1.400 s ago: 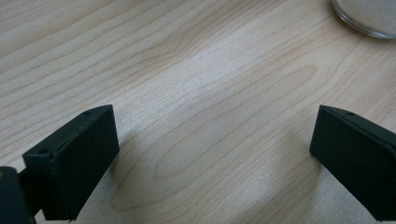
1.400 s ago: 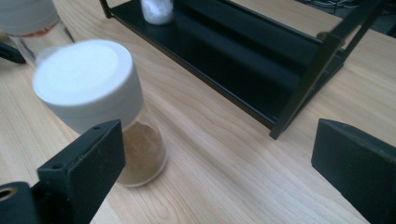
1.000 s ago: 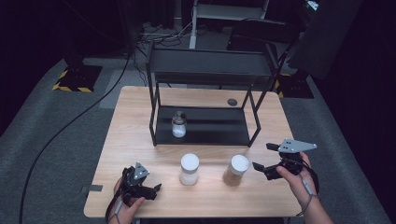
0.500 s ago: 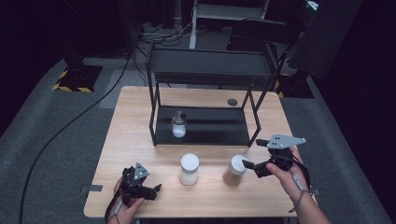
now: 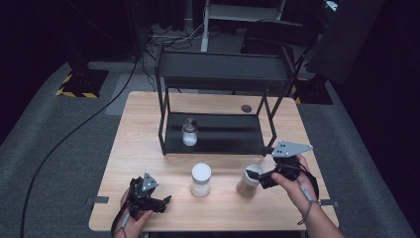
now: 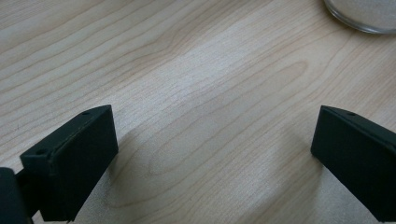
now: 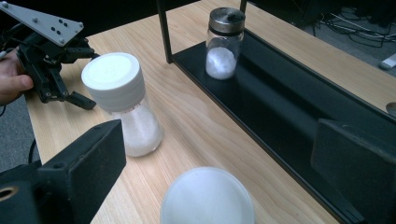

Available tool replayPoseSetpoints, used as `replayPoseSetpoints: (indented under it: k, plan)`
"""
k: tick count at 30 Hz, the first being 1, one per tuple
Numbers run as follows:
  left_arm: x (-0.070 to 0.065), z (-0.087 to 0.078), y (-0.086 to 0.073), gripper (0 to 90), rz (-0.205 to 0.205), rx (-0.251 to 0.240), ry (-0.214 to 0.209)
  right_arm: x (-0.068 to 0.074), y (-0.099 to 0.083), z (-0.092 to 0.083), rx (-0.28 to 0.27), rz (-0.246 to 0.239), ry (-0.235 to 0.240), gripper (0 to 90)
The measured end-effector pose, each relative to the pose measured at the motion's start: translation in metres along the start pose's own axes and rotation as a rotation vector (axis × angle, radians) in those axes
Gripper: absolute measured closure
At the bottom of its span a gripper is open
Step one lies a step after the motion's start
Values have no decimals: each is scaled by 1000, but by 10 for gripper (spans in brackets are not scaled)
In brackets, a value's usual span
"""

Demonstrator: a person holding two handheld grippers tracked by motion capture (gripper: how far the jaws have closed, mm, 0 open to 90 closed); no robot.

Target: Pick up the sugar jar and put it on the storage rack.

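A white-lidded jar of brown powder (image 5: 245, 183) stands at the table's front right. My right gripper (image 5: 256, 177) is open, level with its lid (image 7: 208, 198), which sits low between the two jaws without touching them. A second white-lidded jar (image 5: 201, 178) (image 7: 122, 102), holding white powder, stands front centre. A small silver-lidded jar (image 5: 189, 131) (image 7: 224, 42) is on the lower shelf of the black rack (image 5: 223, 134). My left gripper (image 5: 157, 201) (image 6: 215, 154) rests open on the wood at the front left, nothing between its jaws. The other hand's gripper (image 7: 53, 60) shows far off.
The black two-tier rack (image 7: 289, 107) stands across the middle of the wooden table (image 5: 148, 148). A small dark disc (image 5: 246, 108) lies behind it. The rounded base of a jar (image 6: 364, 14) shows ahead of the left jaws. Cables run over the grey floor.
My right gripper has moved left and slightly down, from beside the brown-powder jar to over its lid. The left gripper and the jars have stayed put.
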State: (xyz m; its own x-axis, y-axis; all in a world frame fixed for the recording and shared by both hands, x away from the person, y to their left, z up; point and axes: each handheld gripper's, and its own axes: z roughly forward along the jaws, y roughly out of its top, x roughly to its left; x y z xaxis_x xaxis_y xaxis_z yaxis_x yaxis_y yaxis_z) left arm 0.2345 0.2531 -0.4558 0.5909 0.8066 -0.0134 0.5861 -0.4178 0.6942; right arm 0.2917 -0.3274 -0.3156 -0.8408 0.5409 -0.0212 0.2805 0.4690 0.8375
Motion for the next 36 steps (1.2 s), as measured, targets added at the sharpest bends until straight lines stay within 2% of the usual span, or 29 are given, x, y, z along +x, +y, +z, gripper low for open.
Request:
replayPoseSetpoints:
  k: [36]
  plan:
    - [0,0,0,1,3,3,0,24,38,45,-4,-69,67,27]
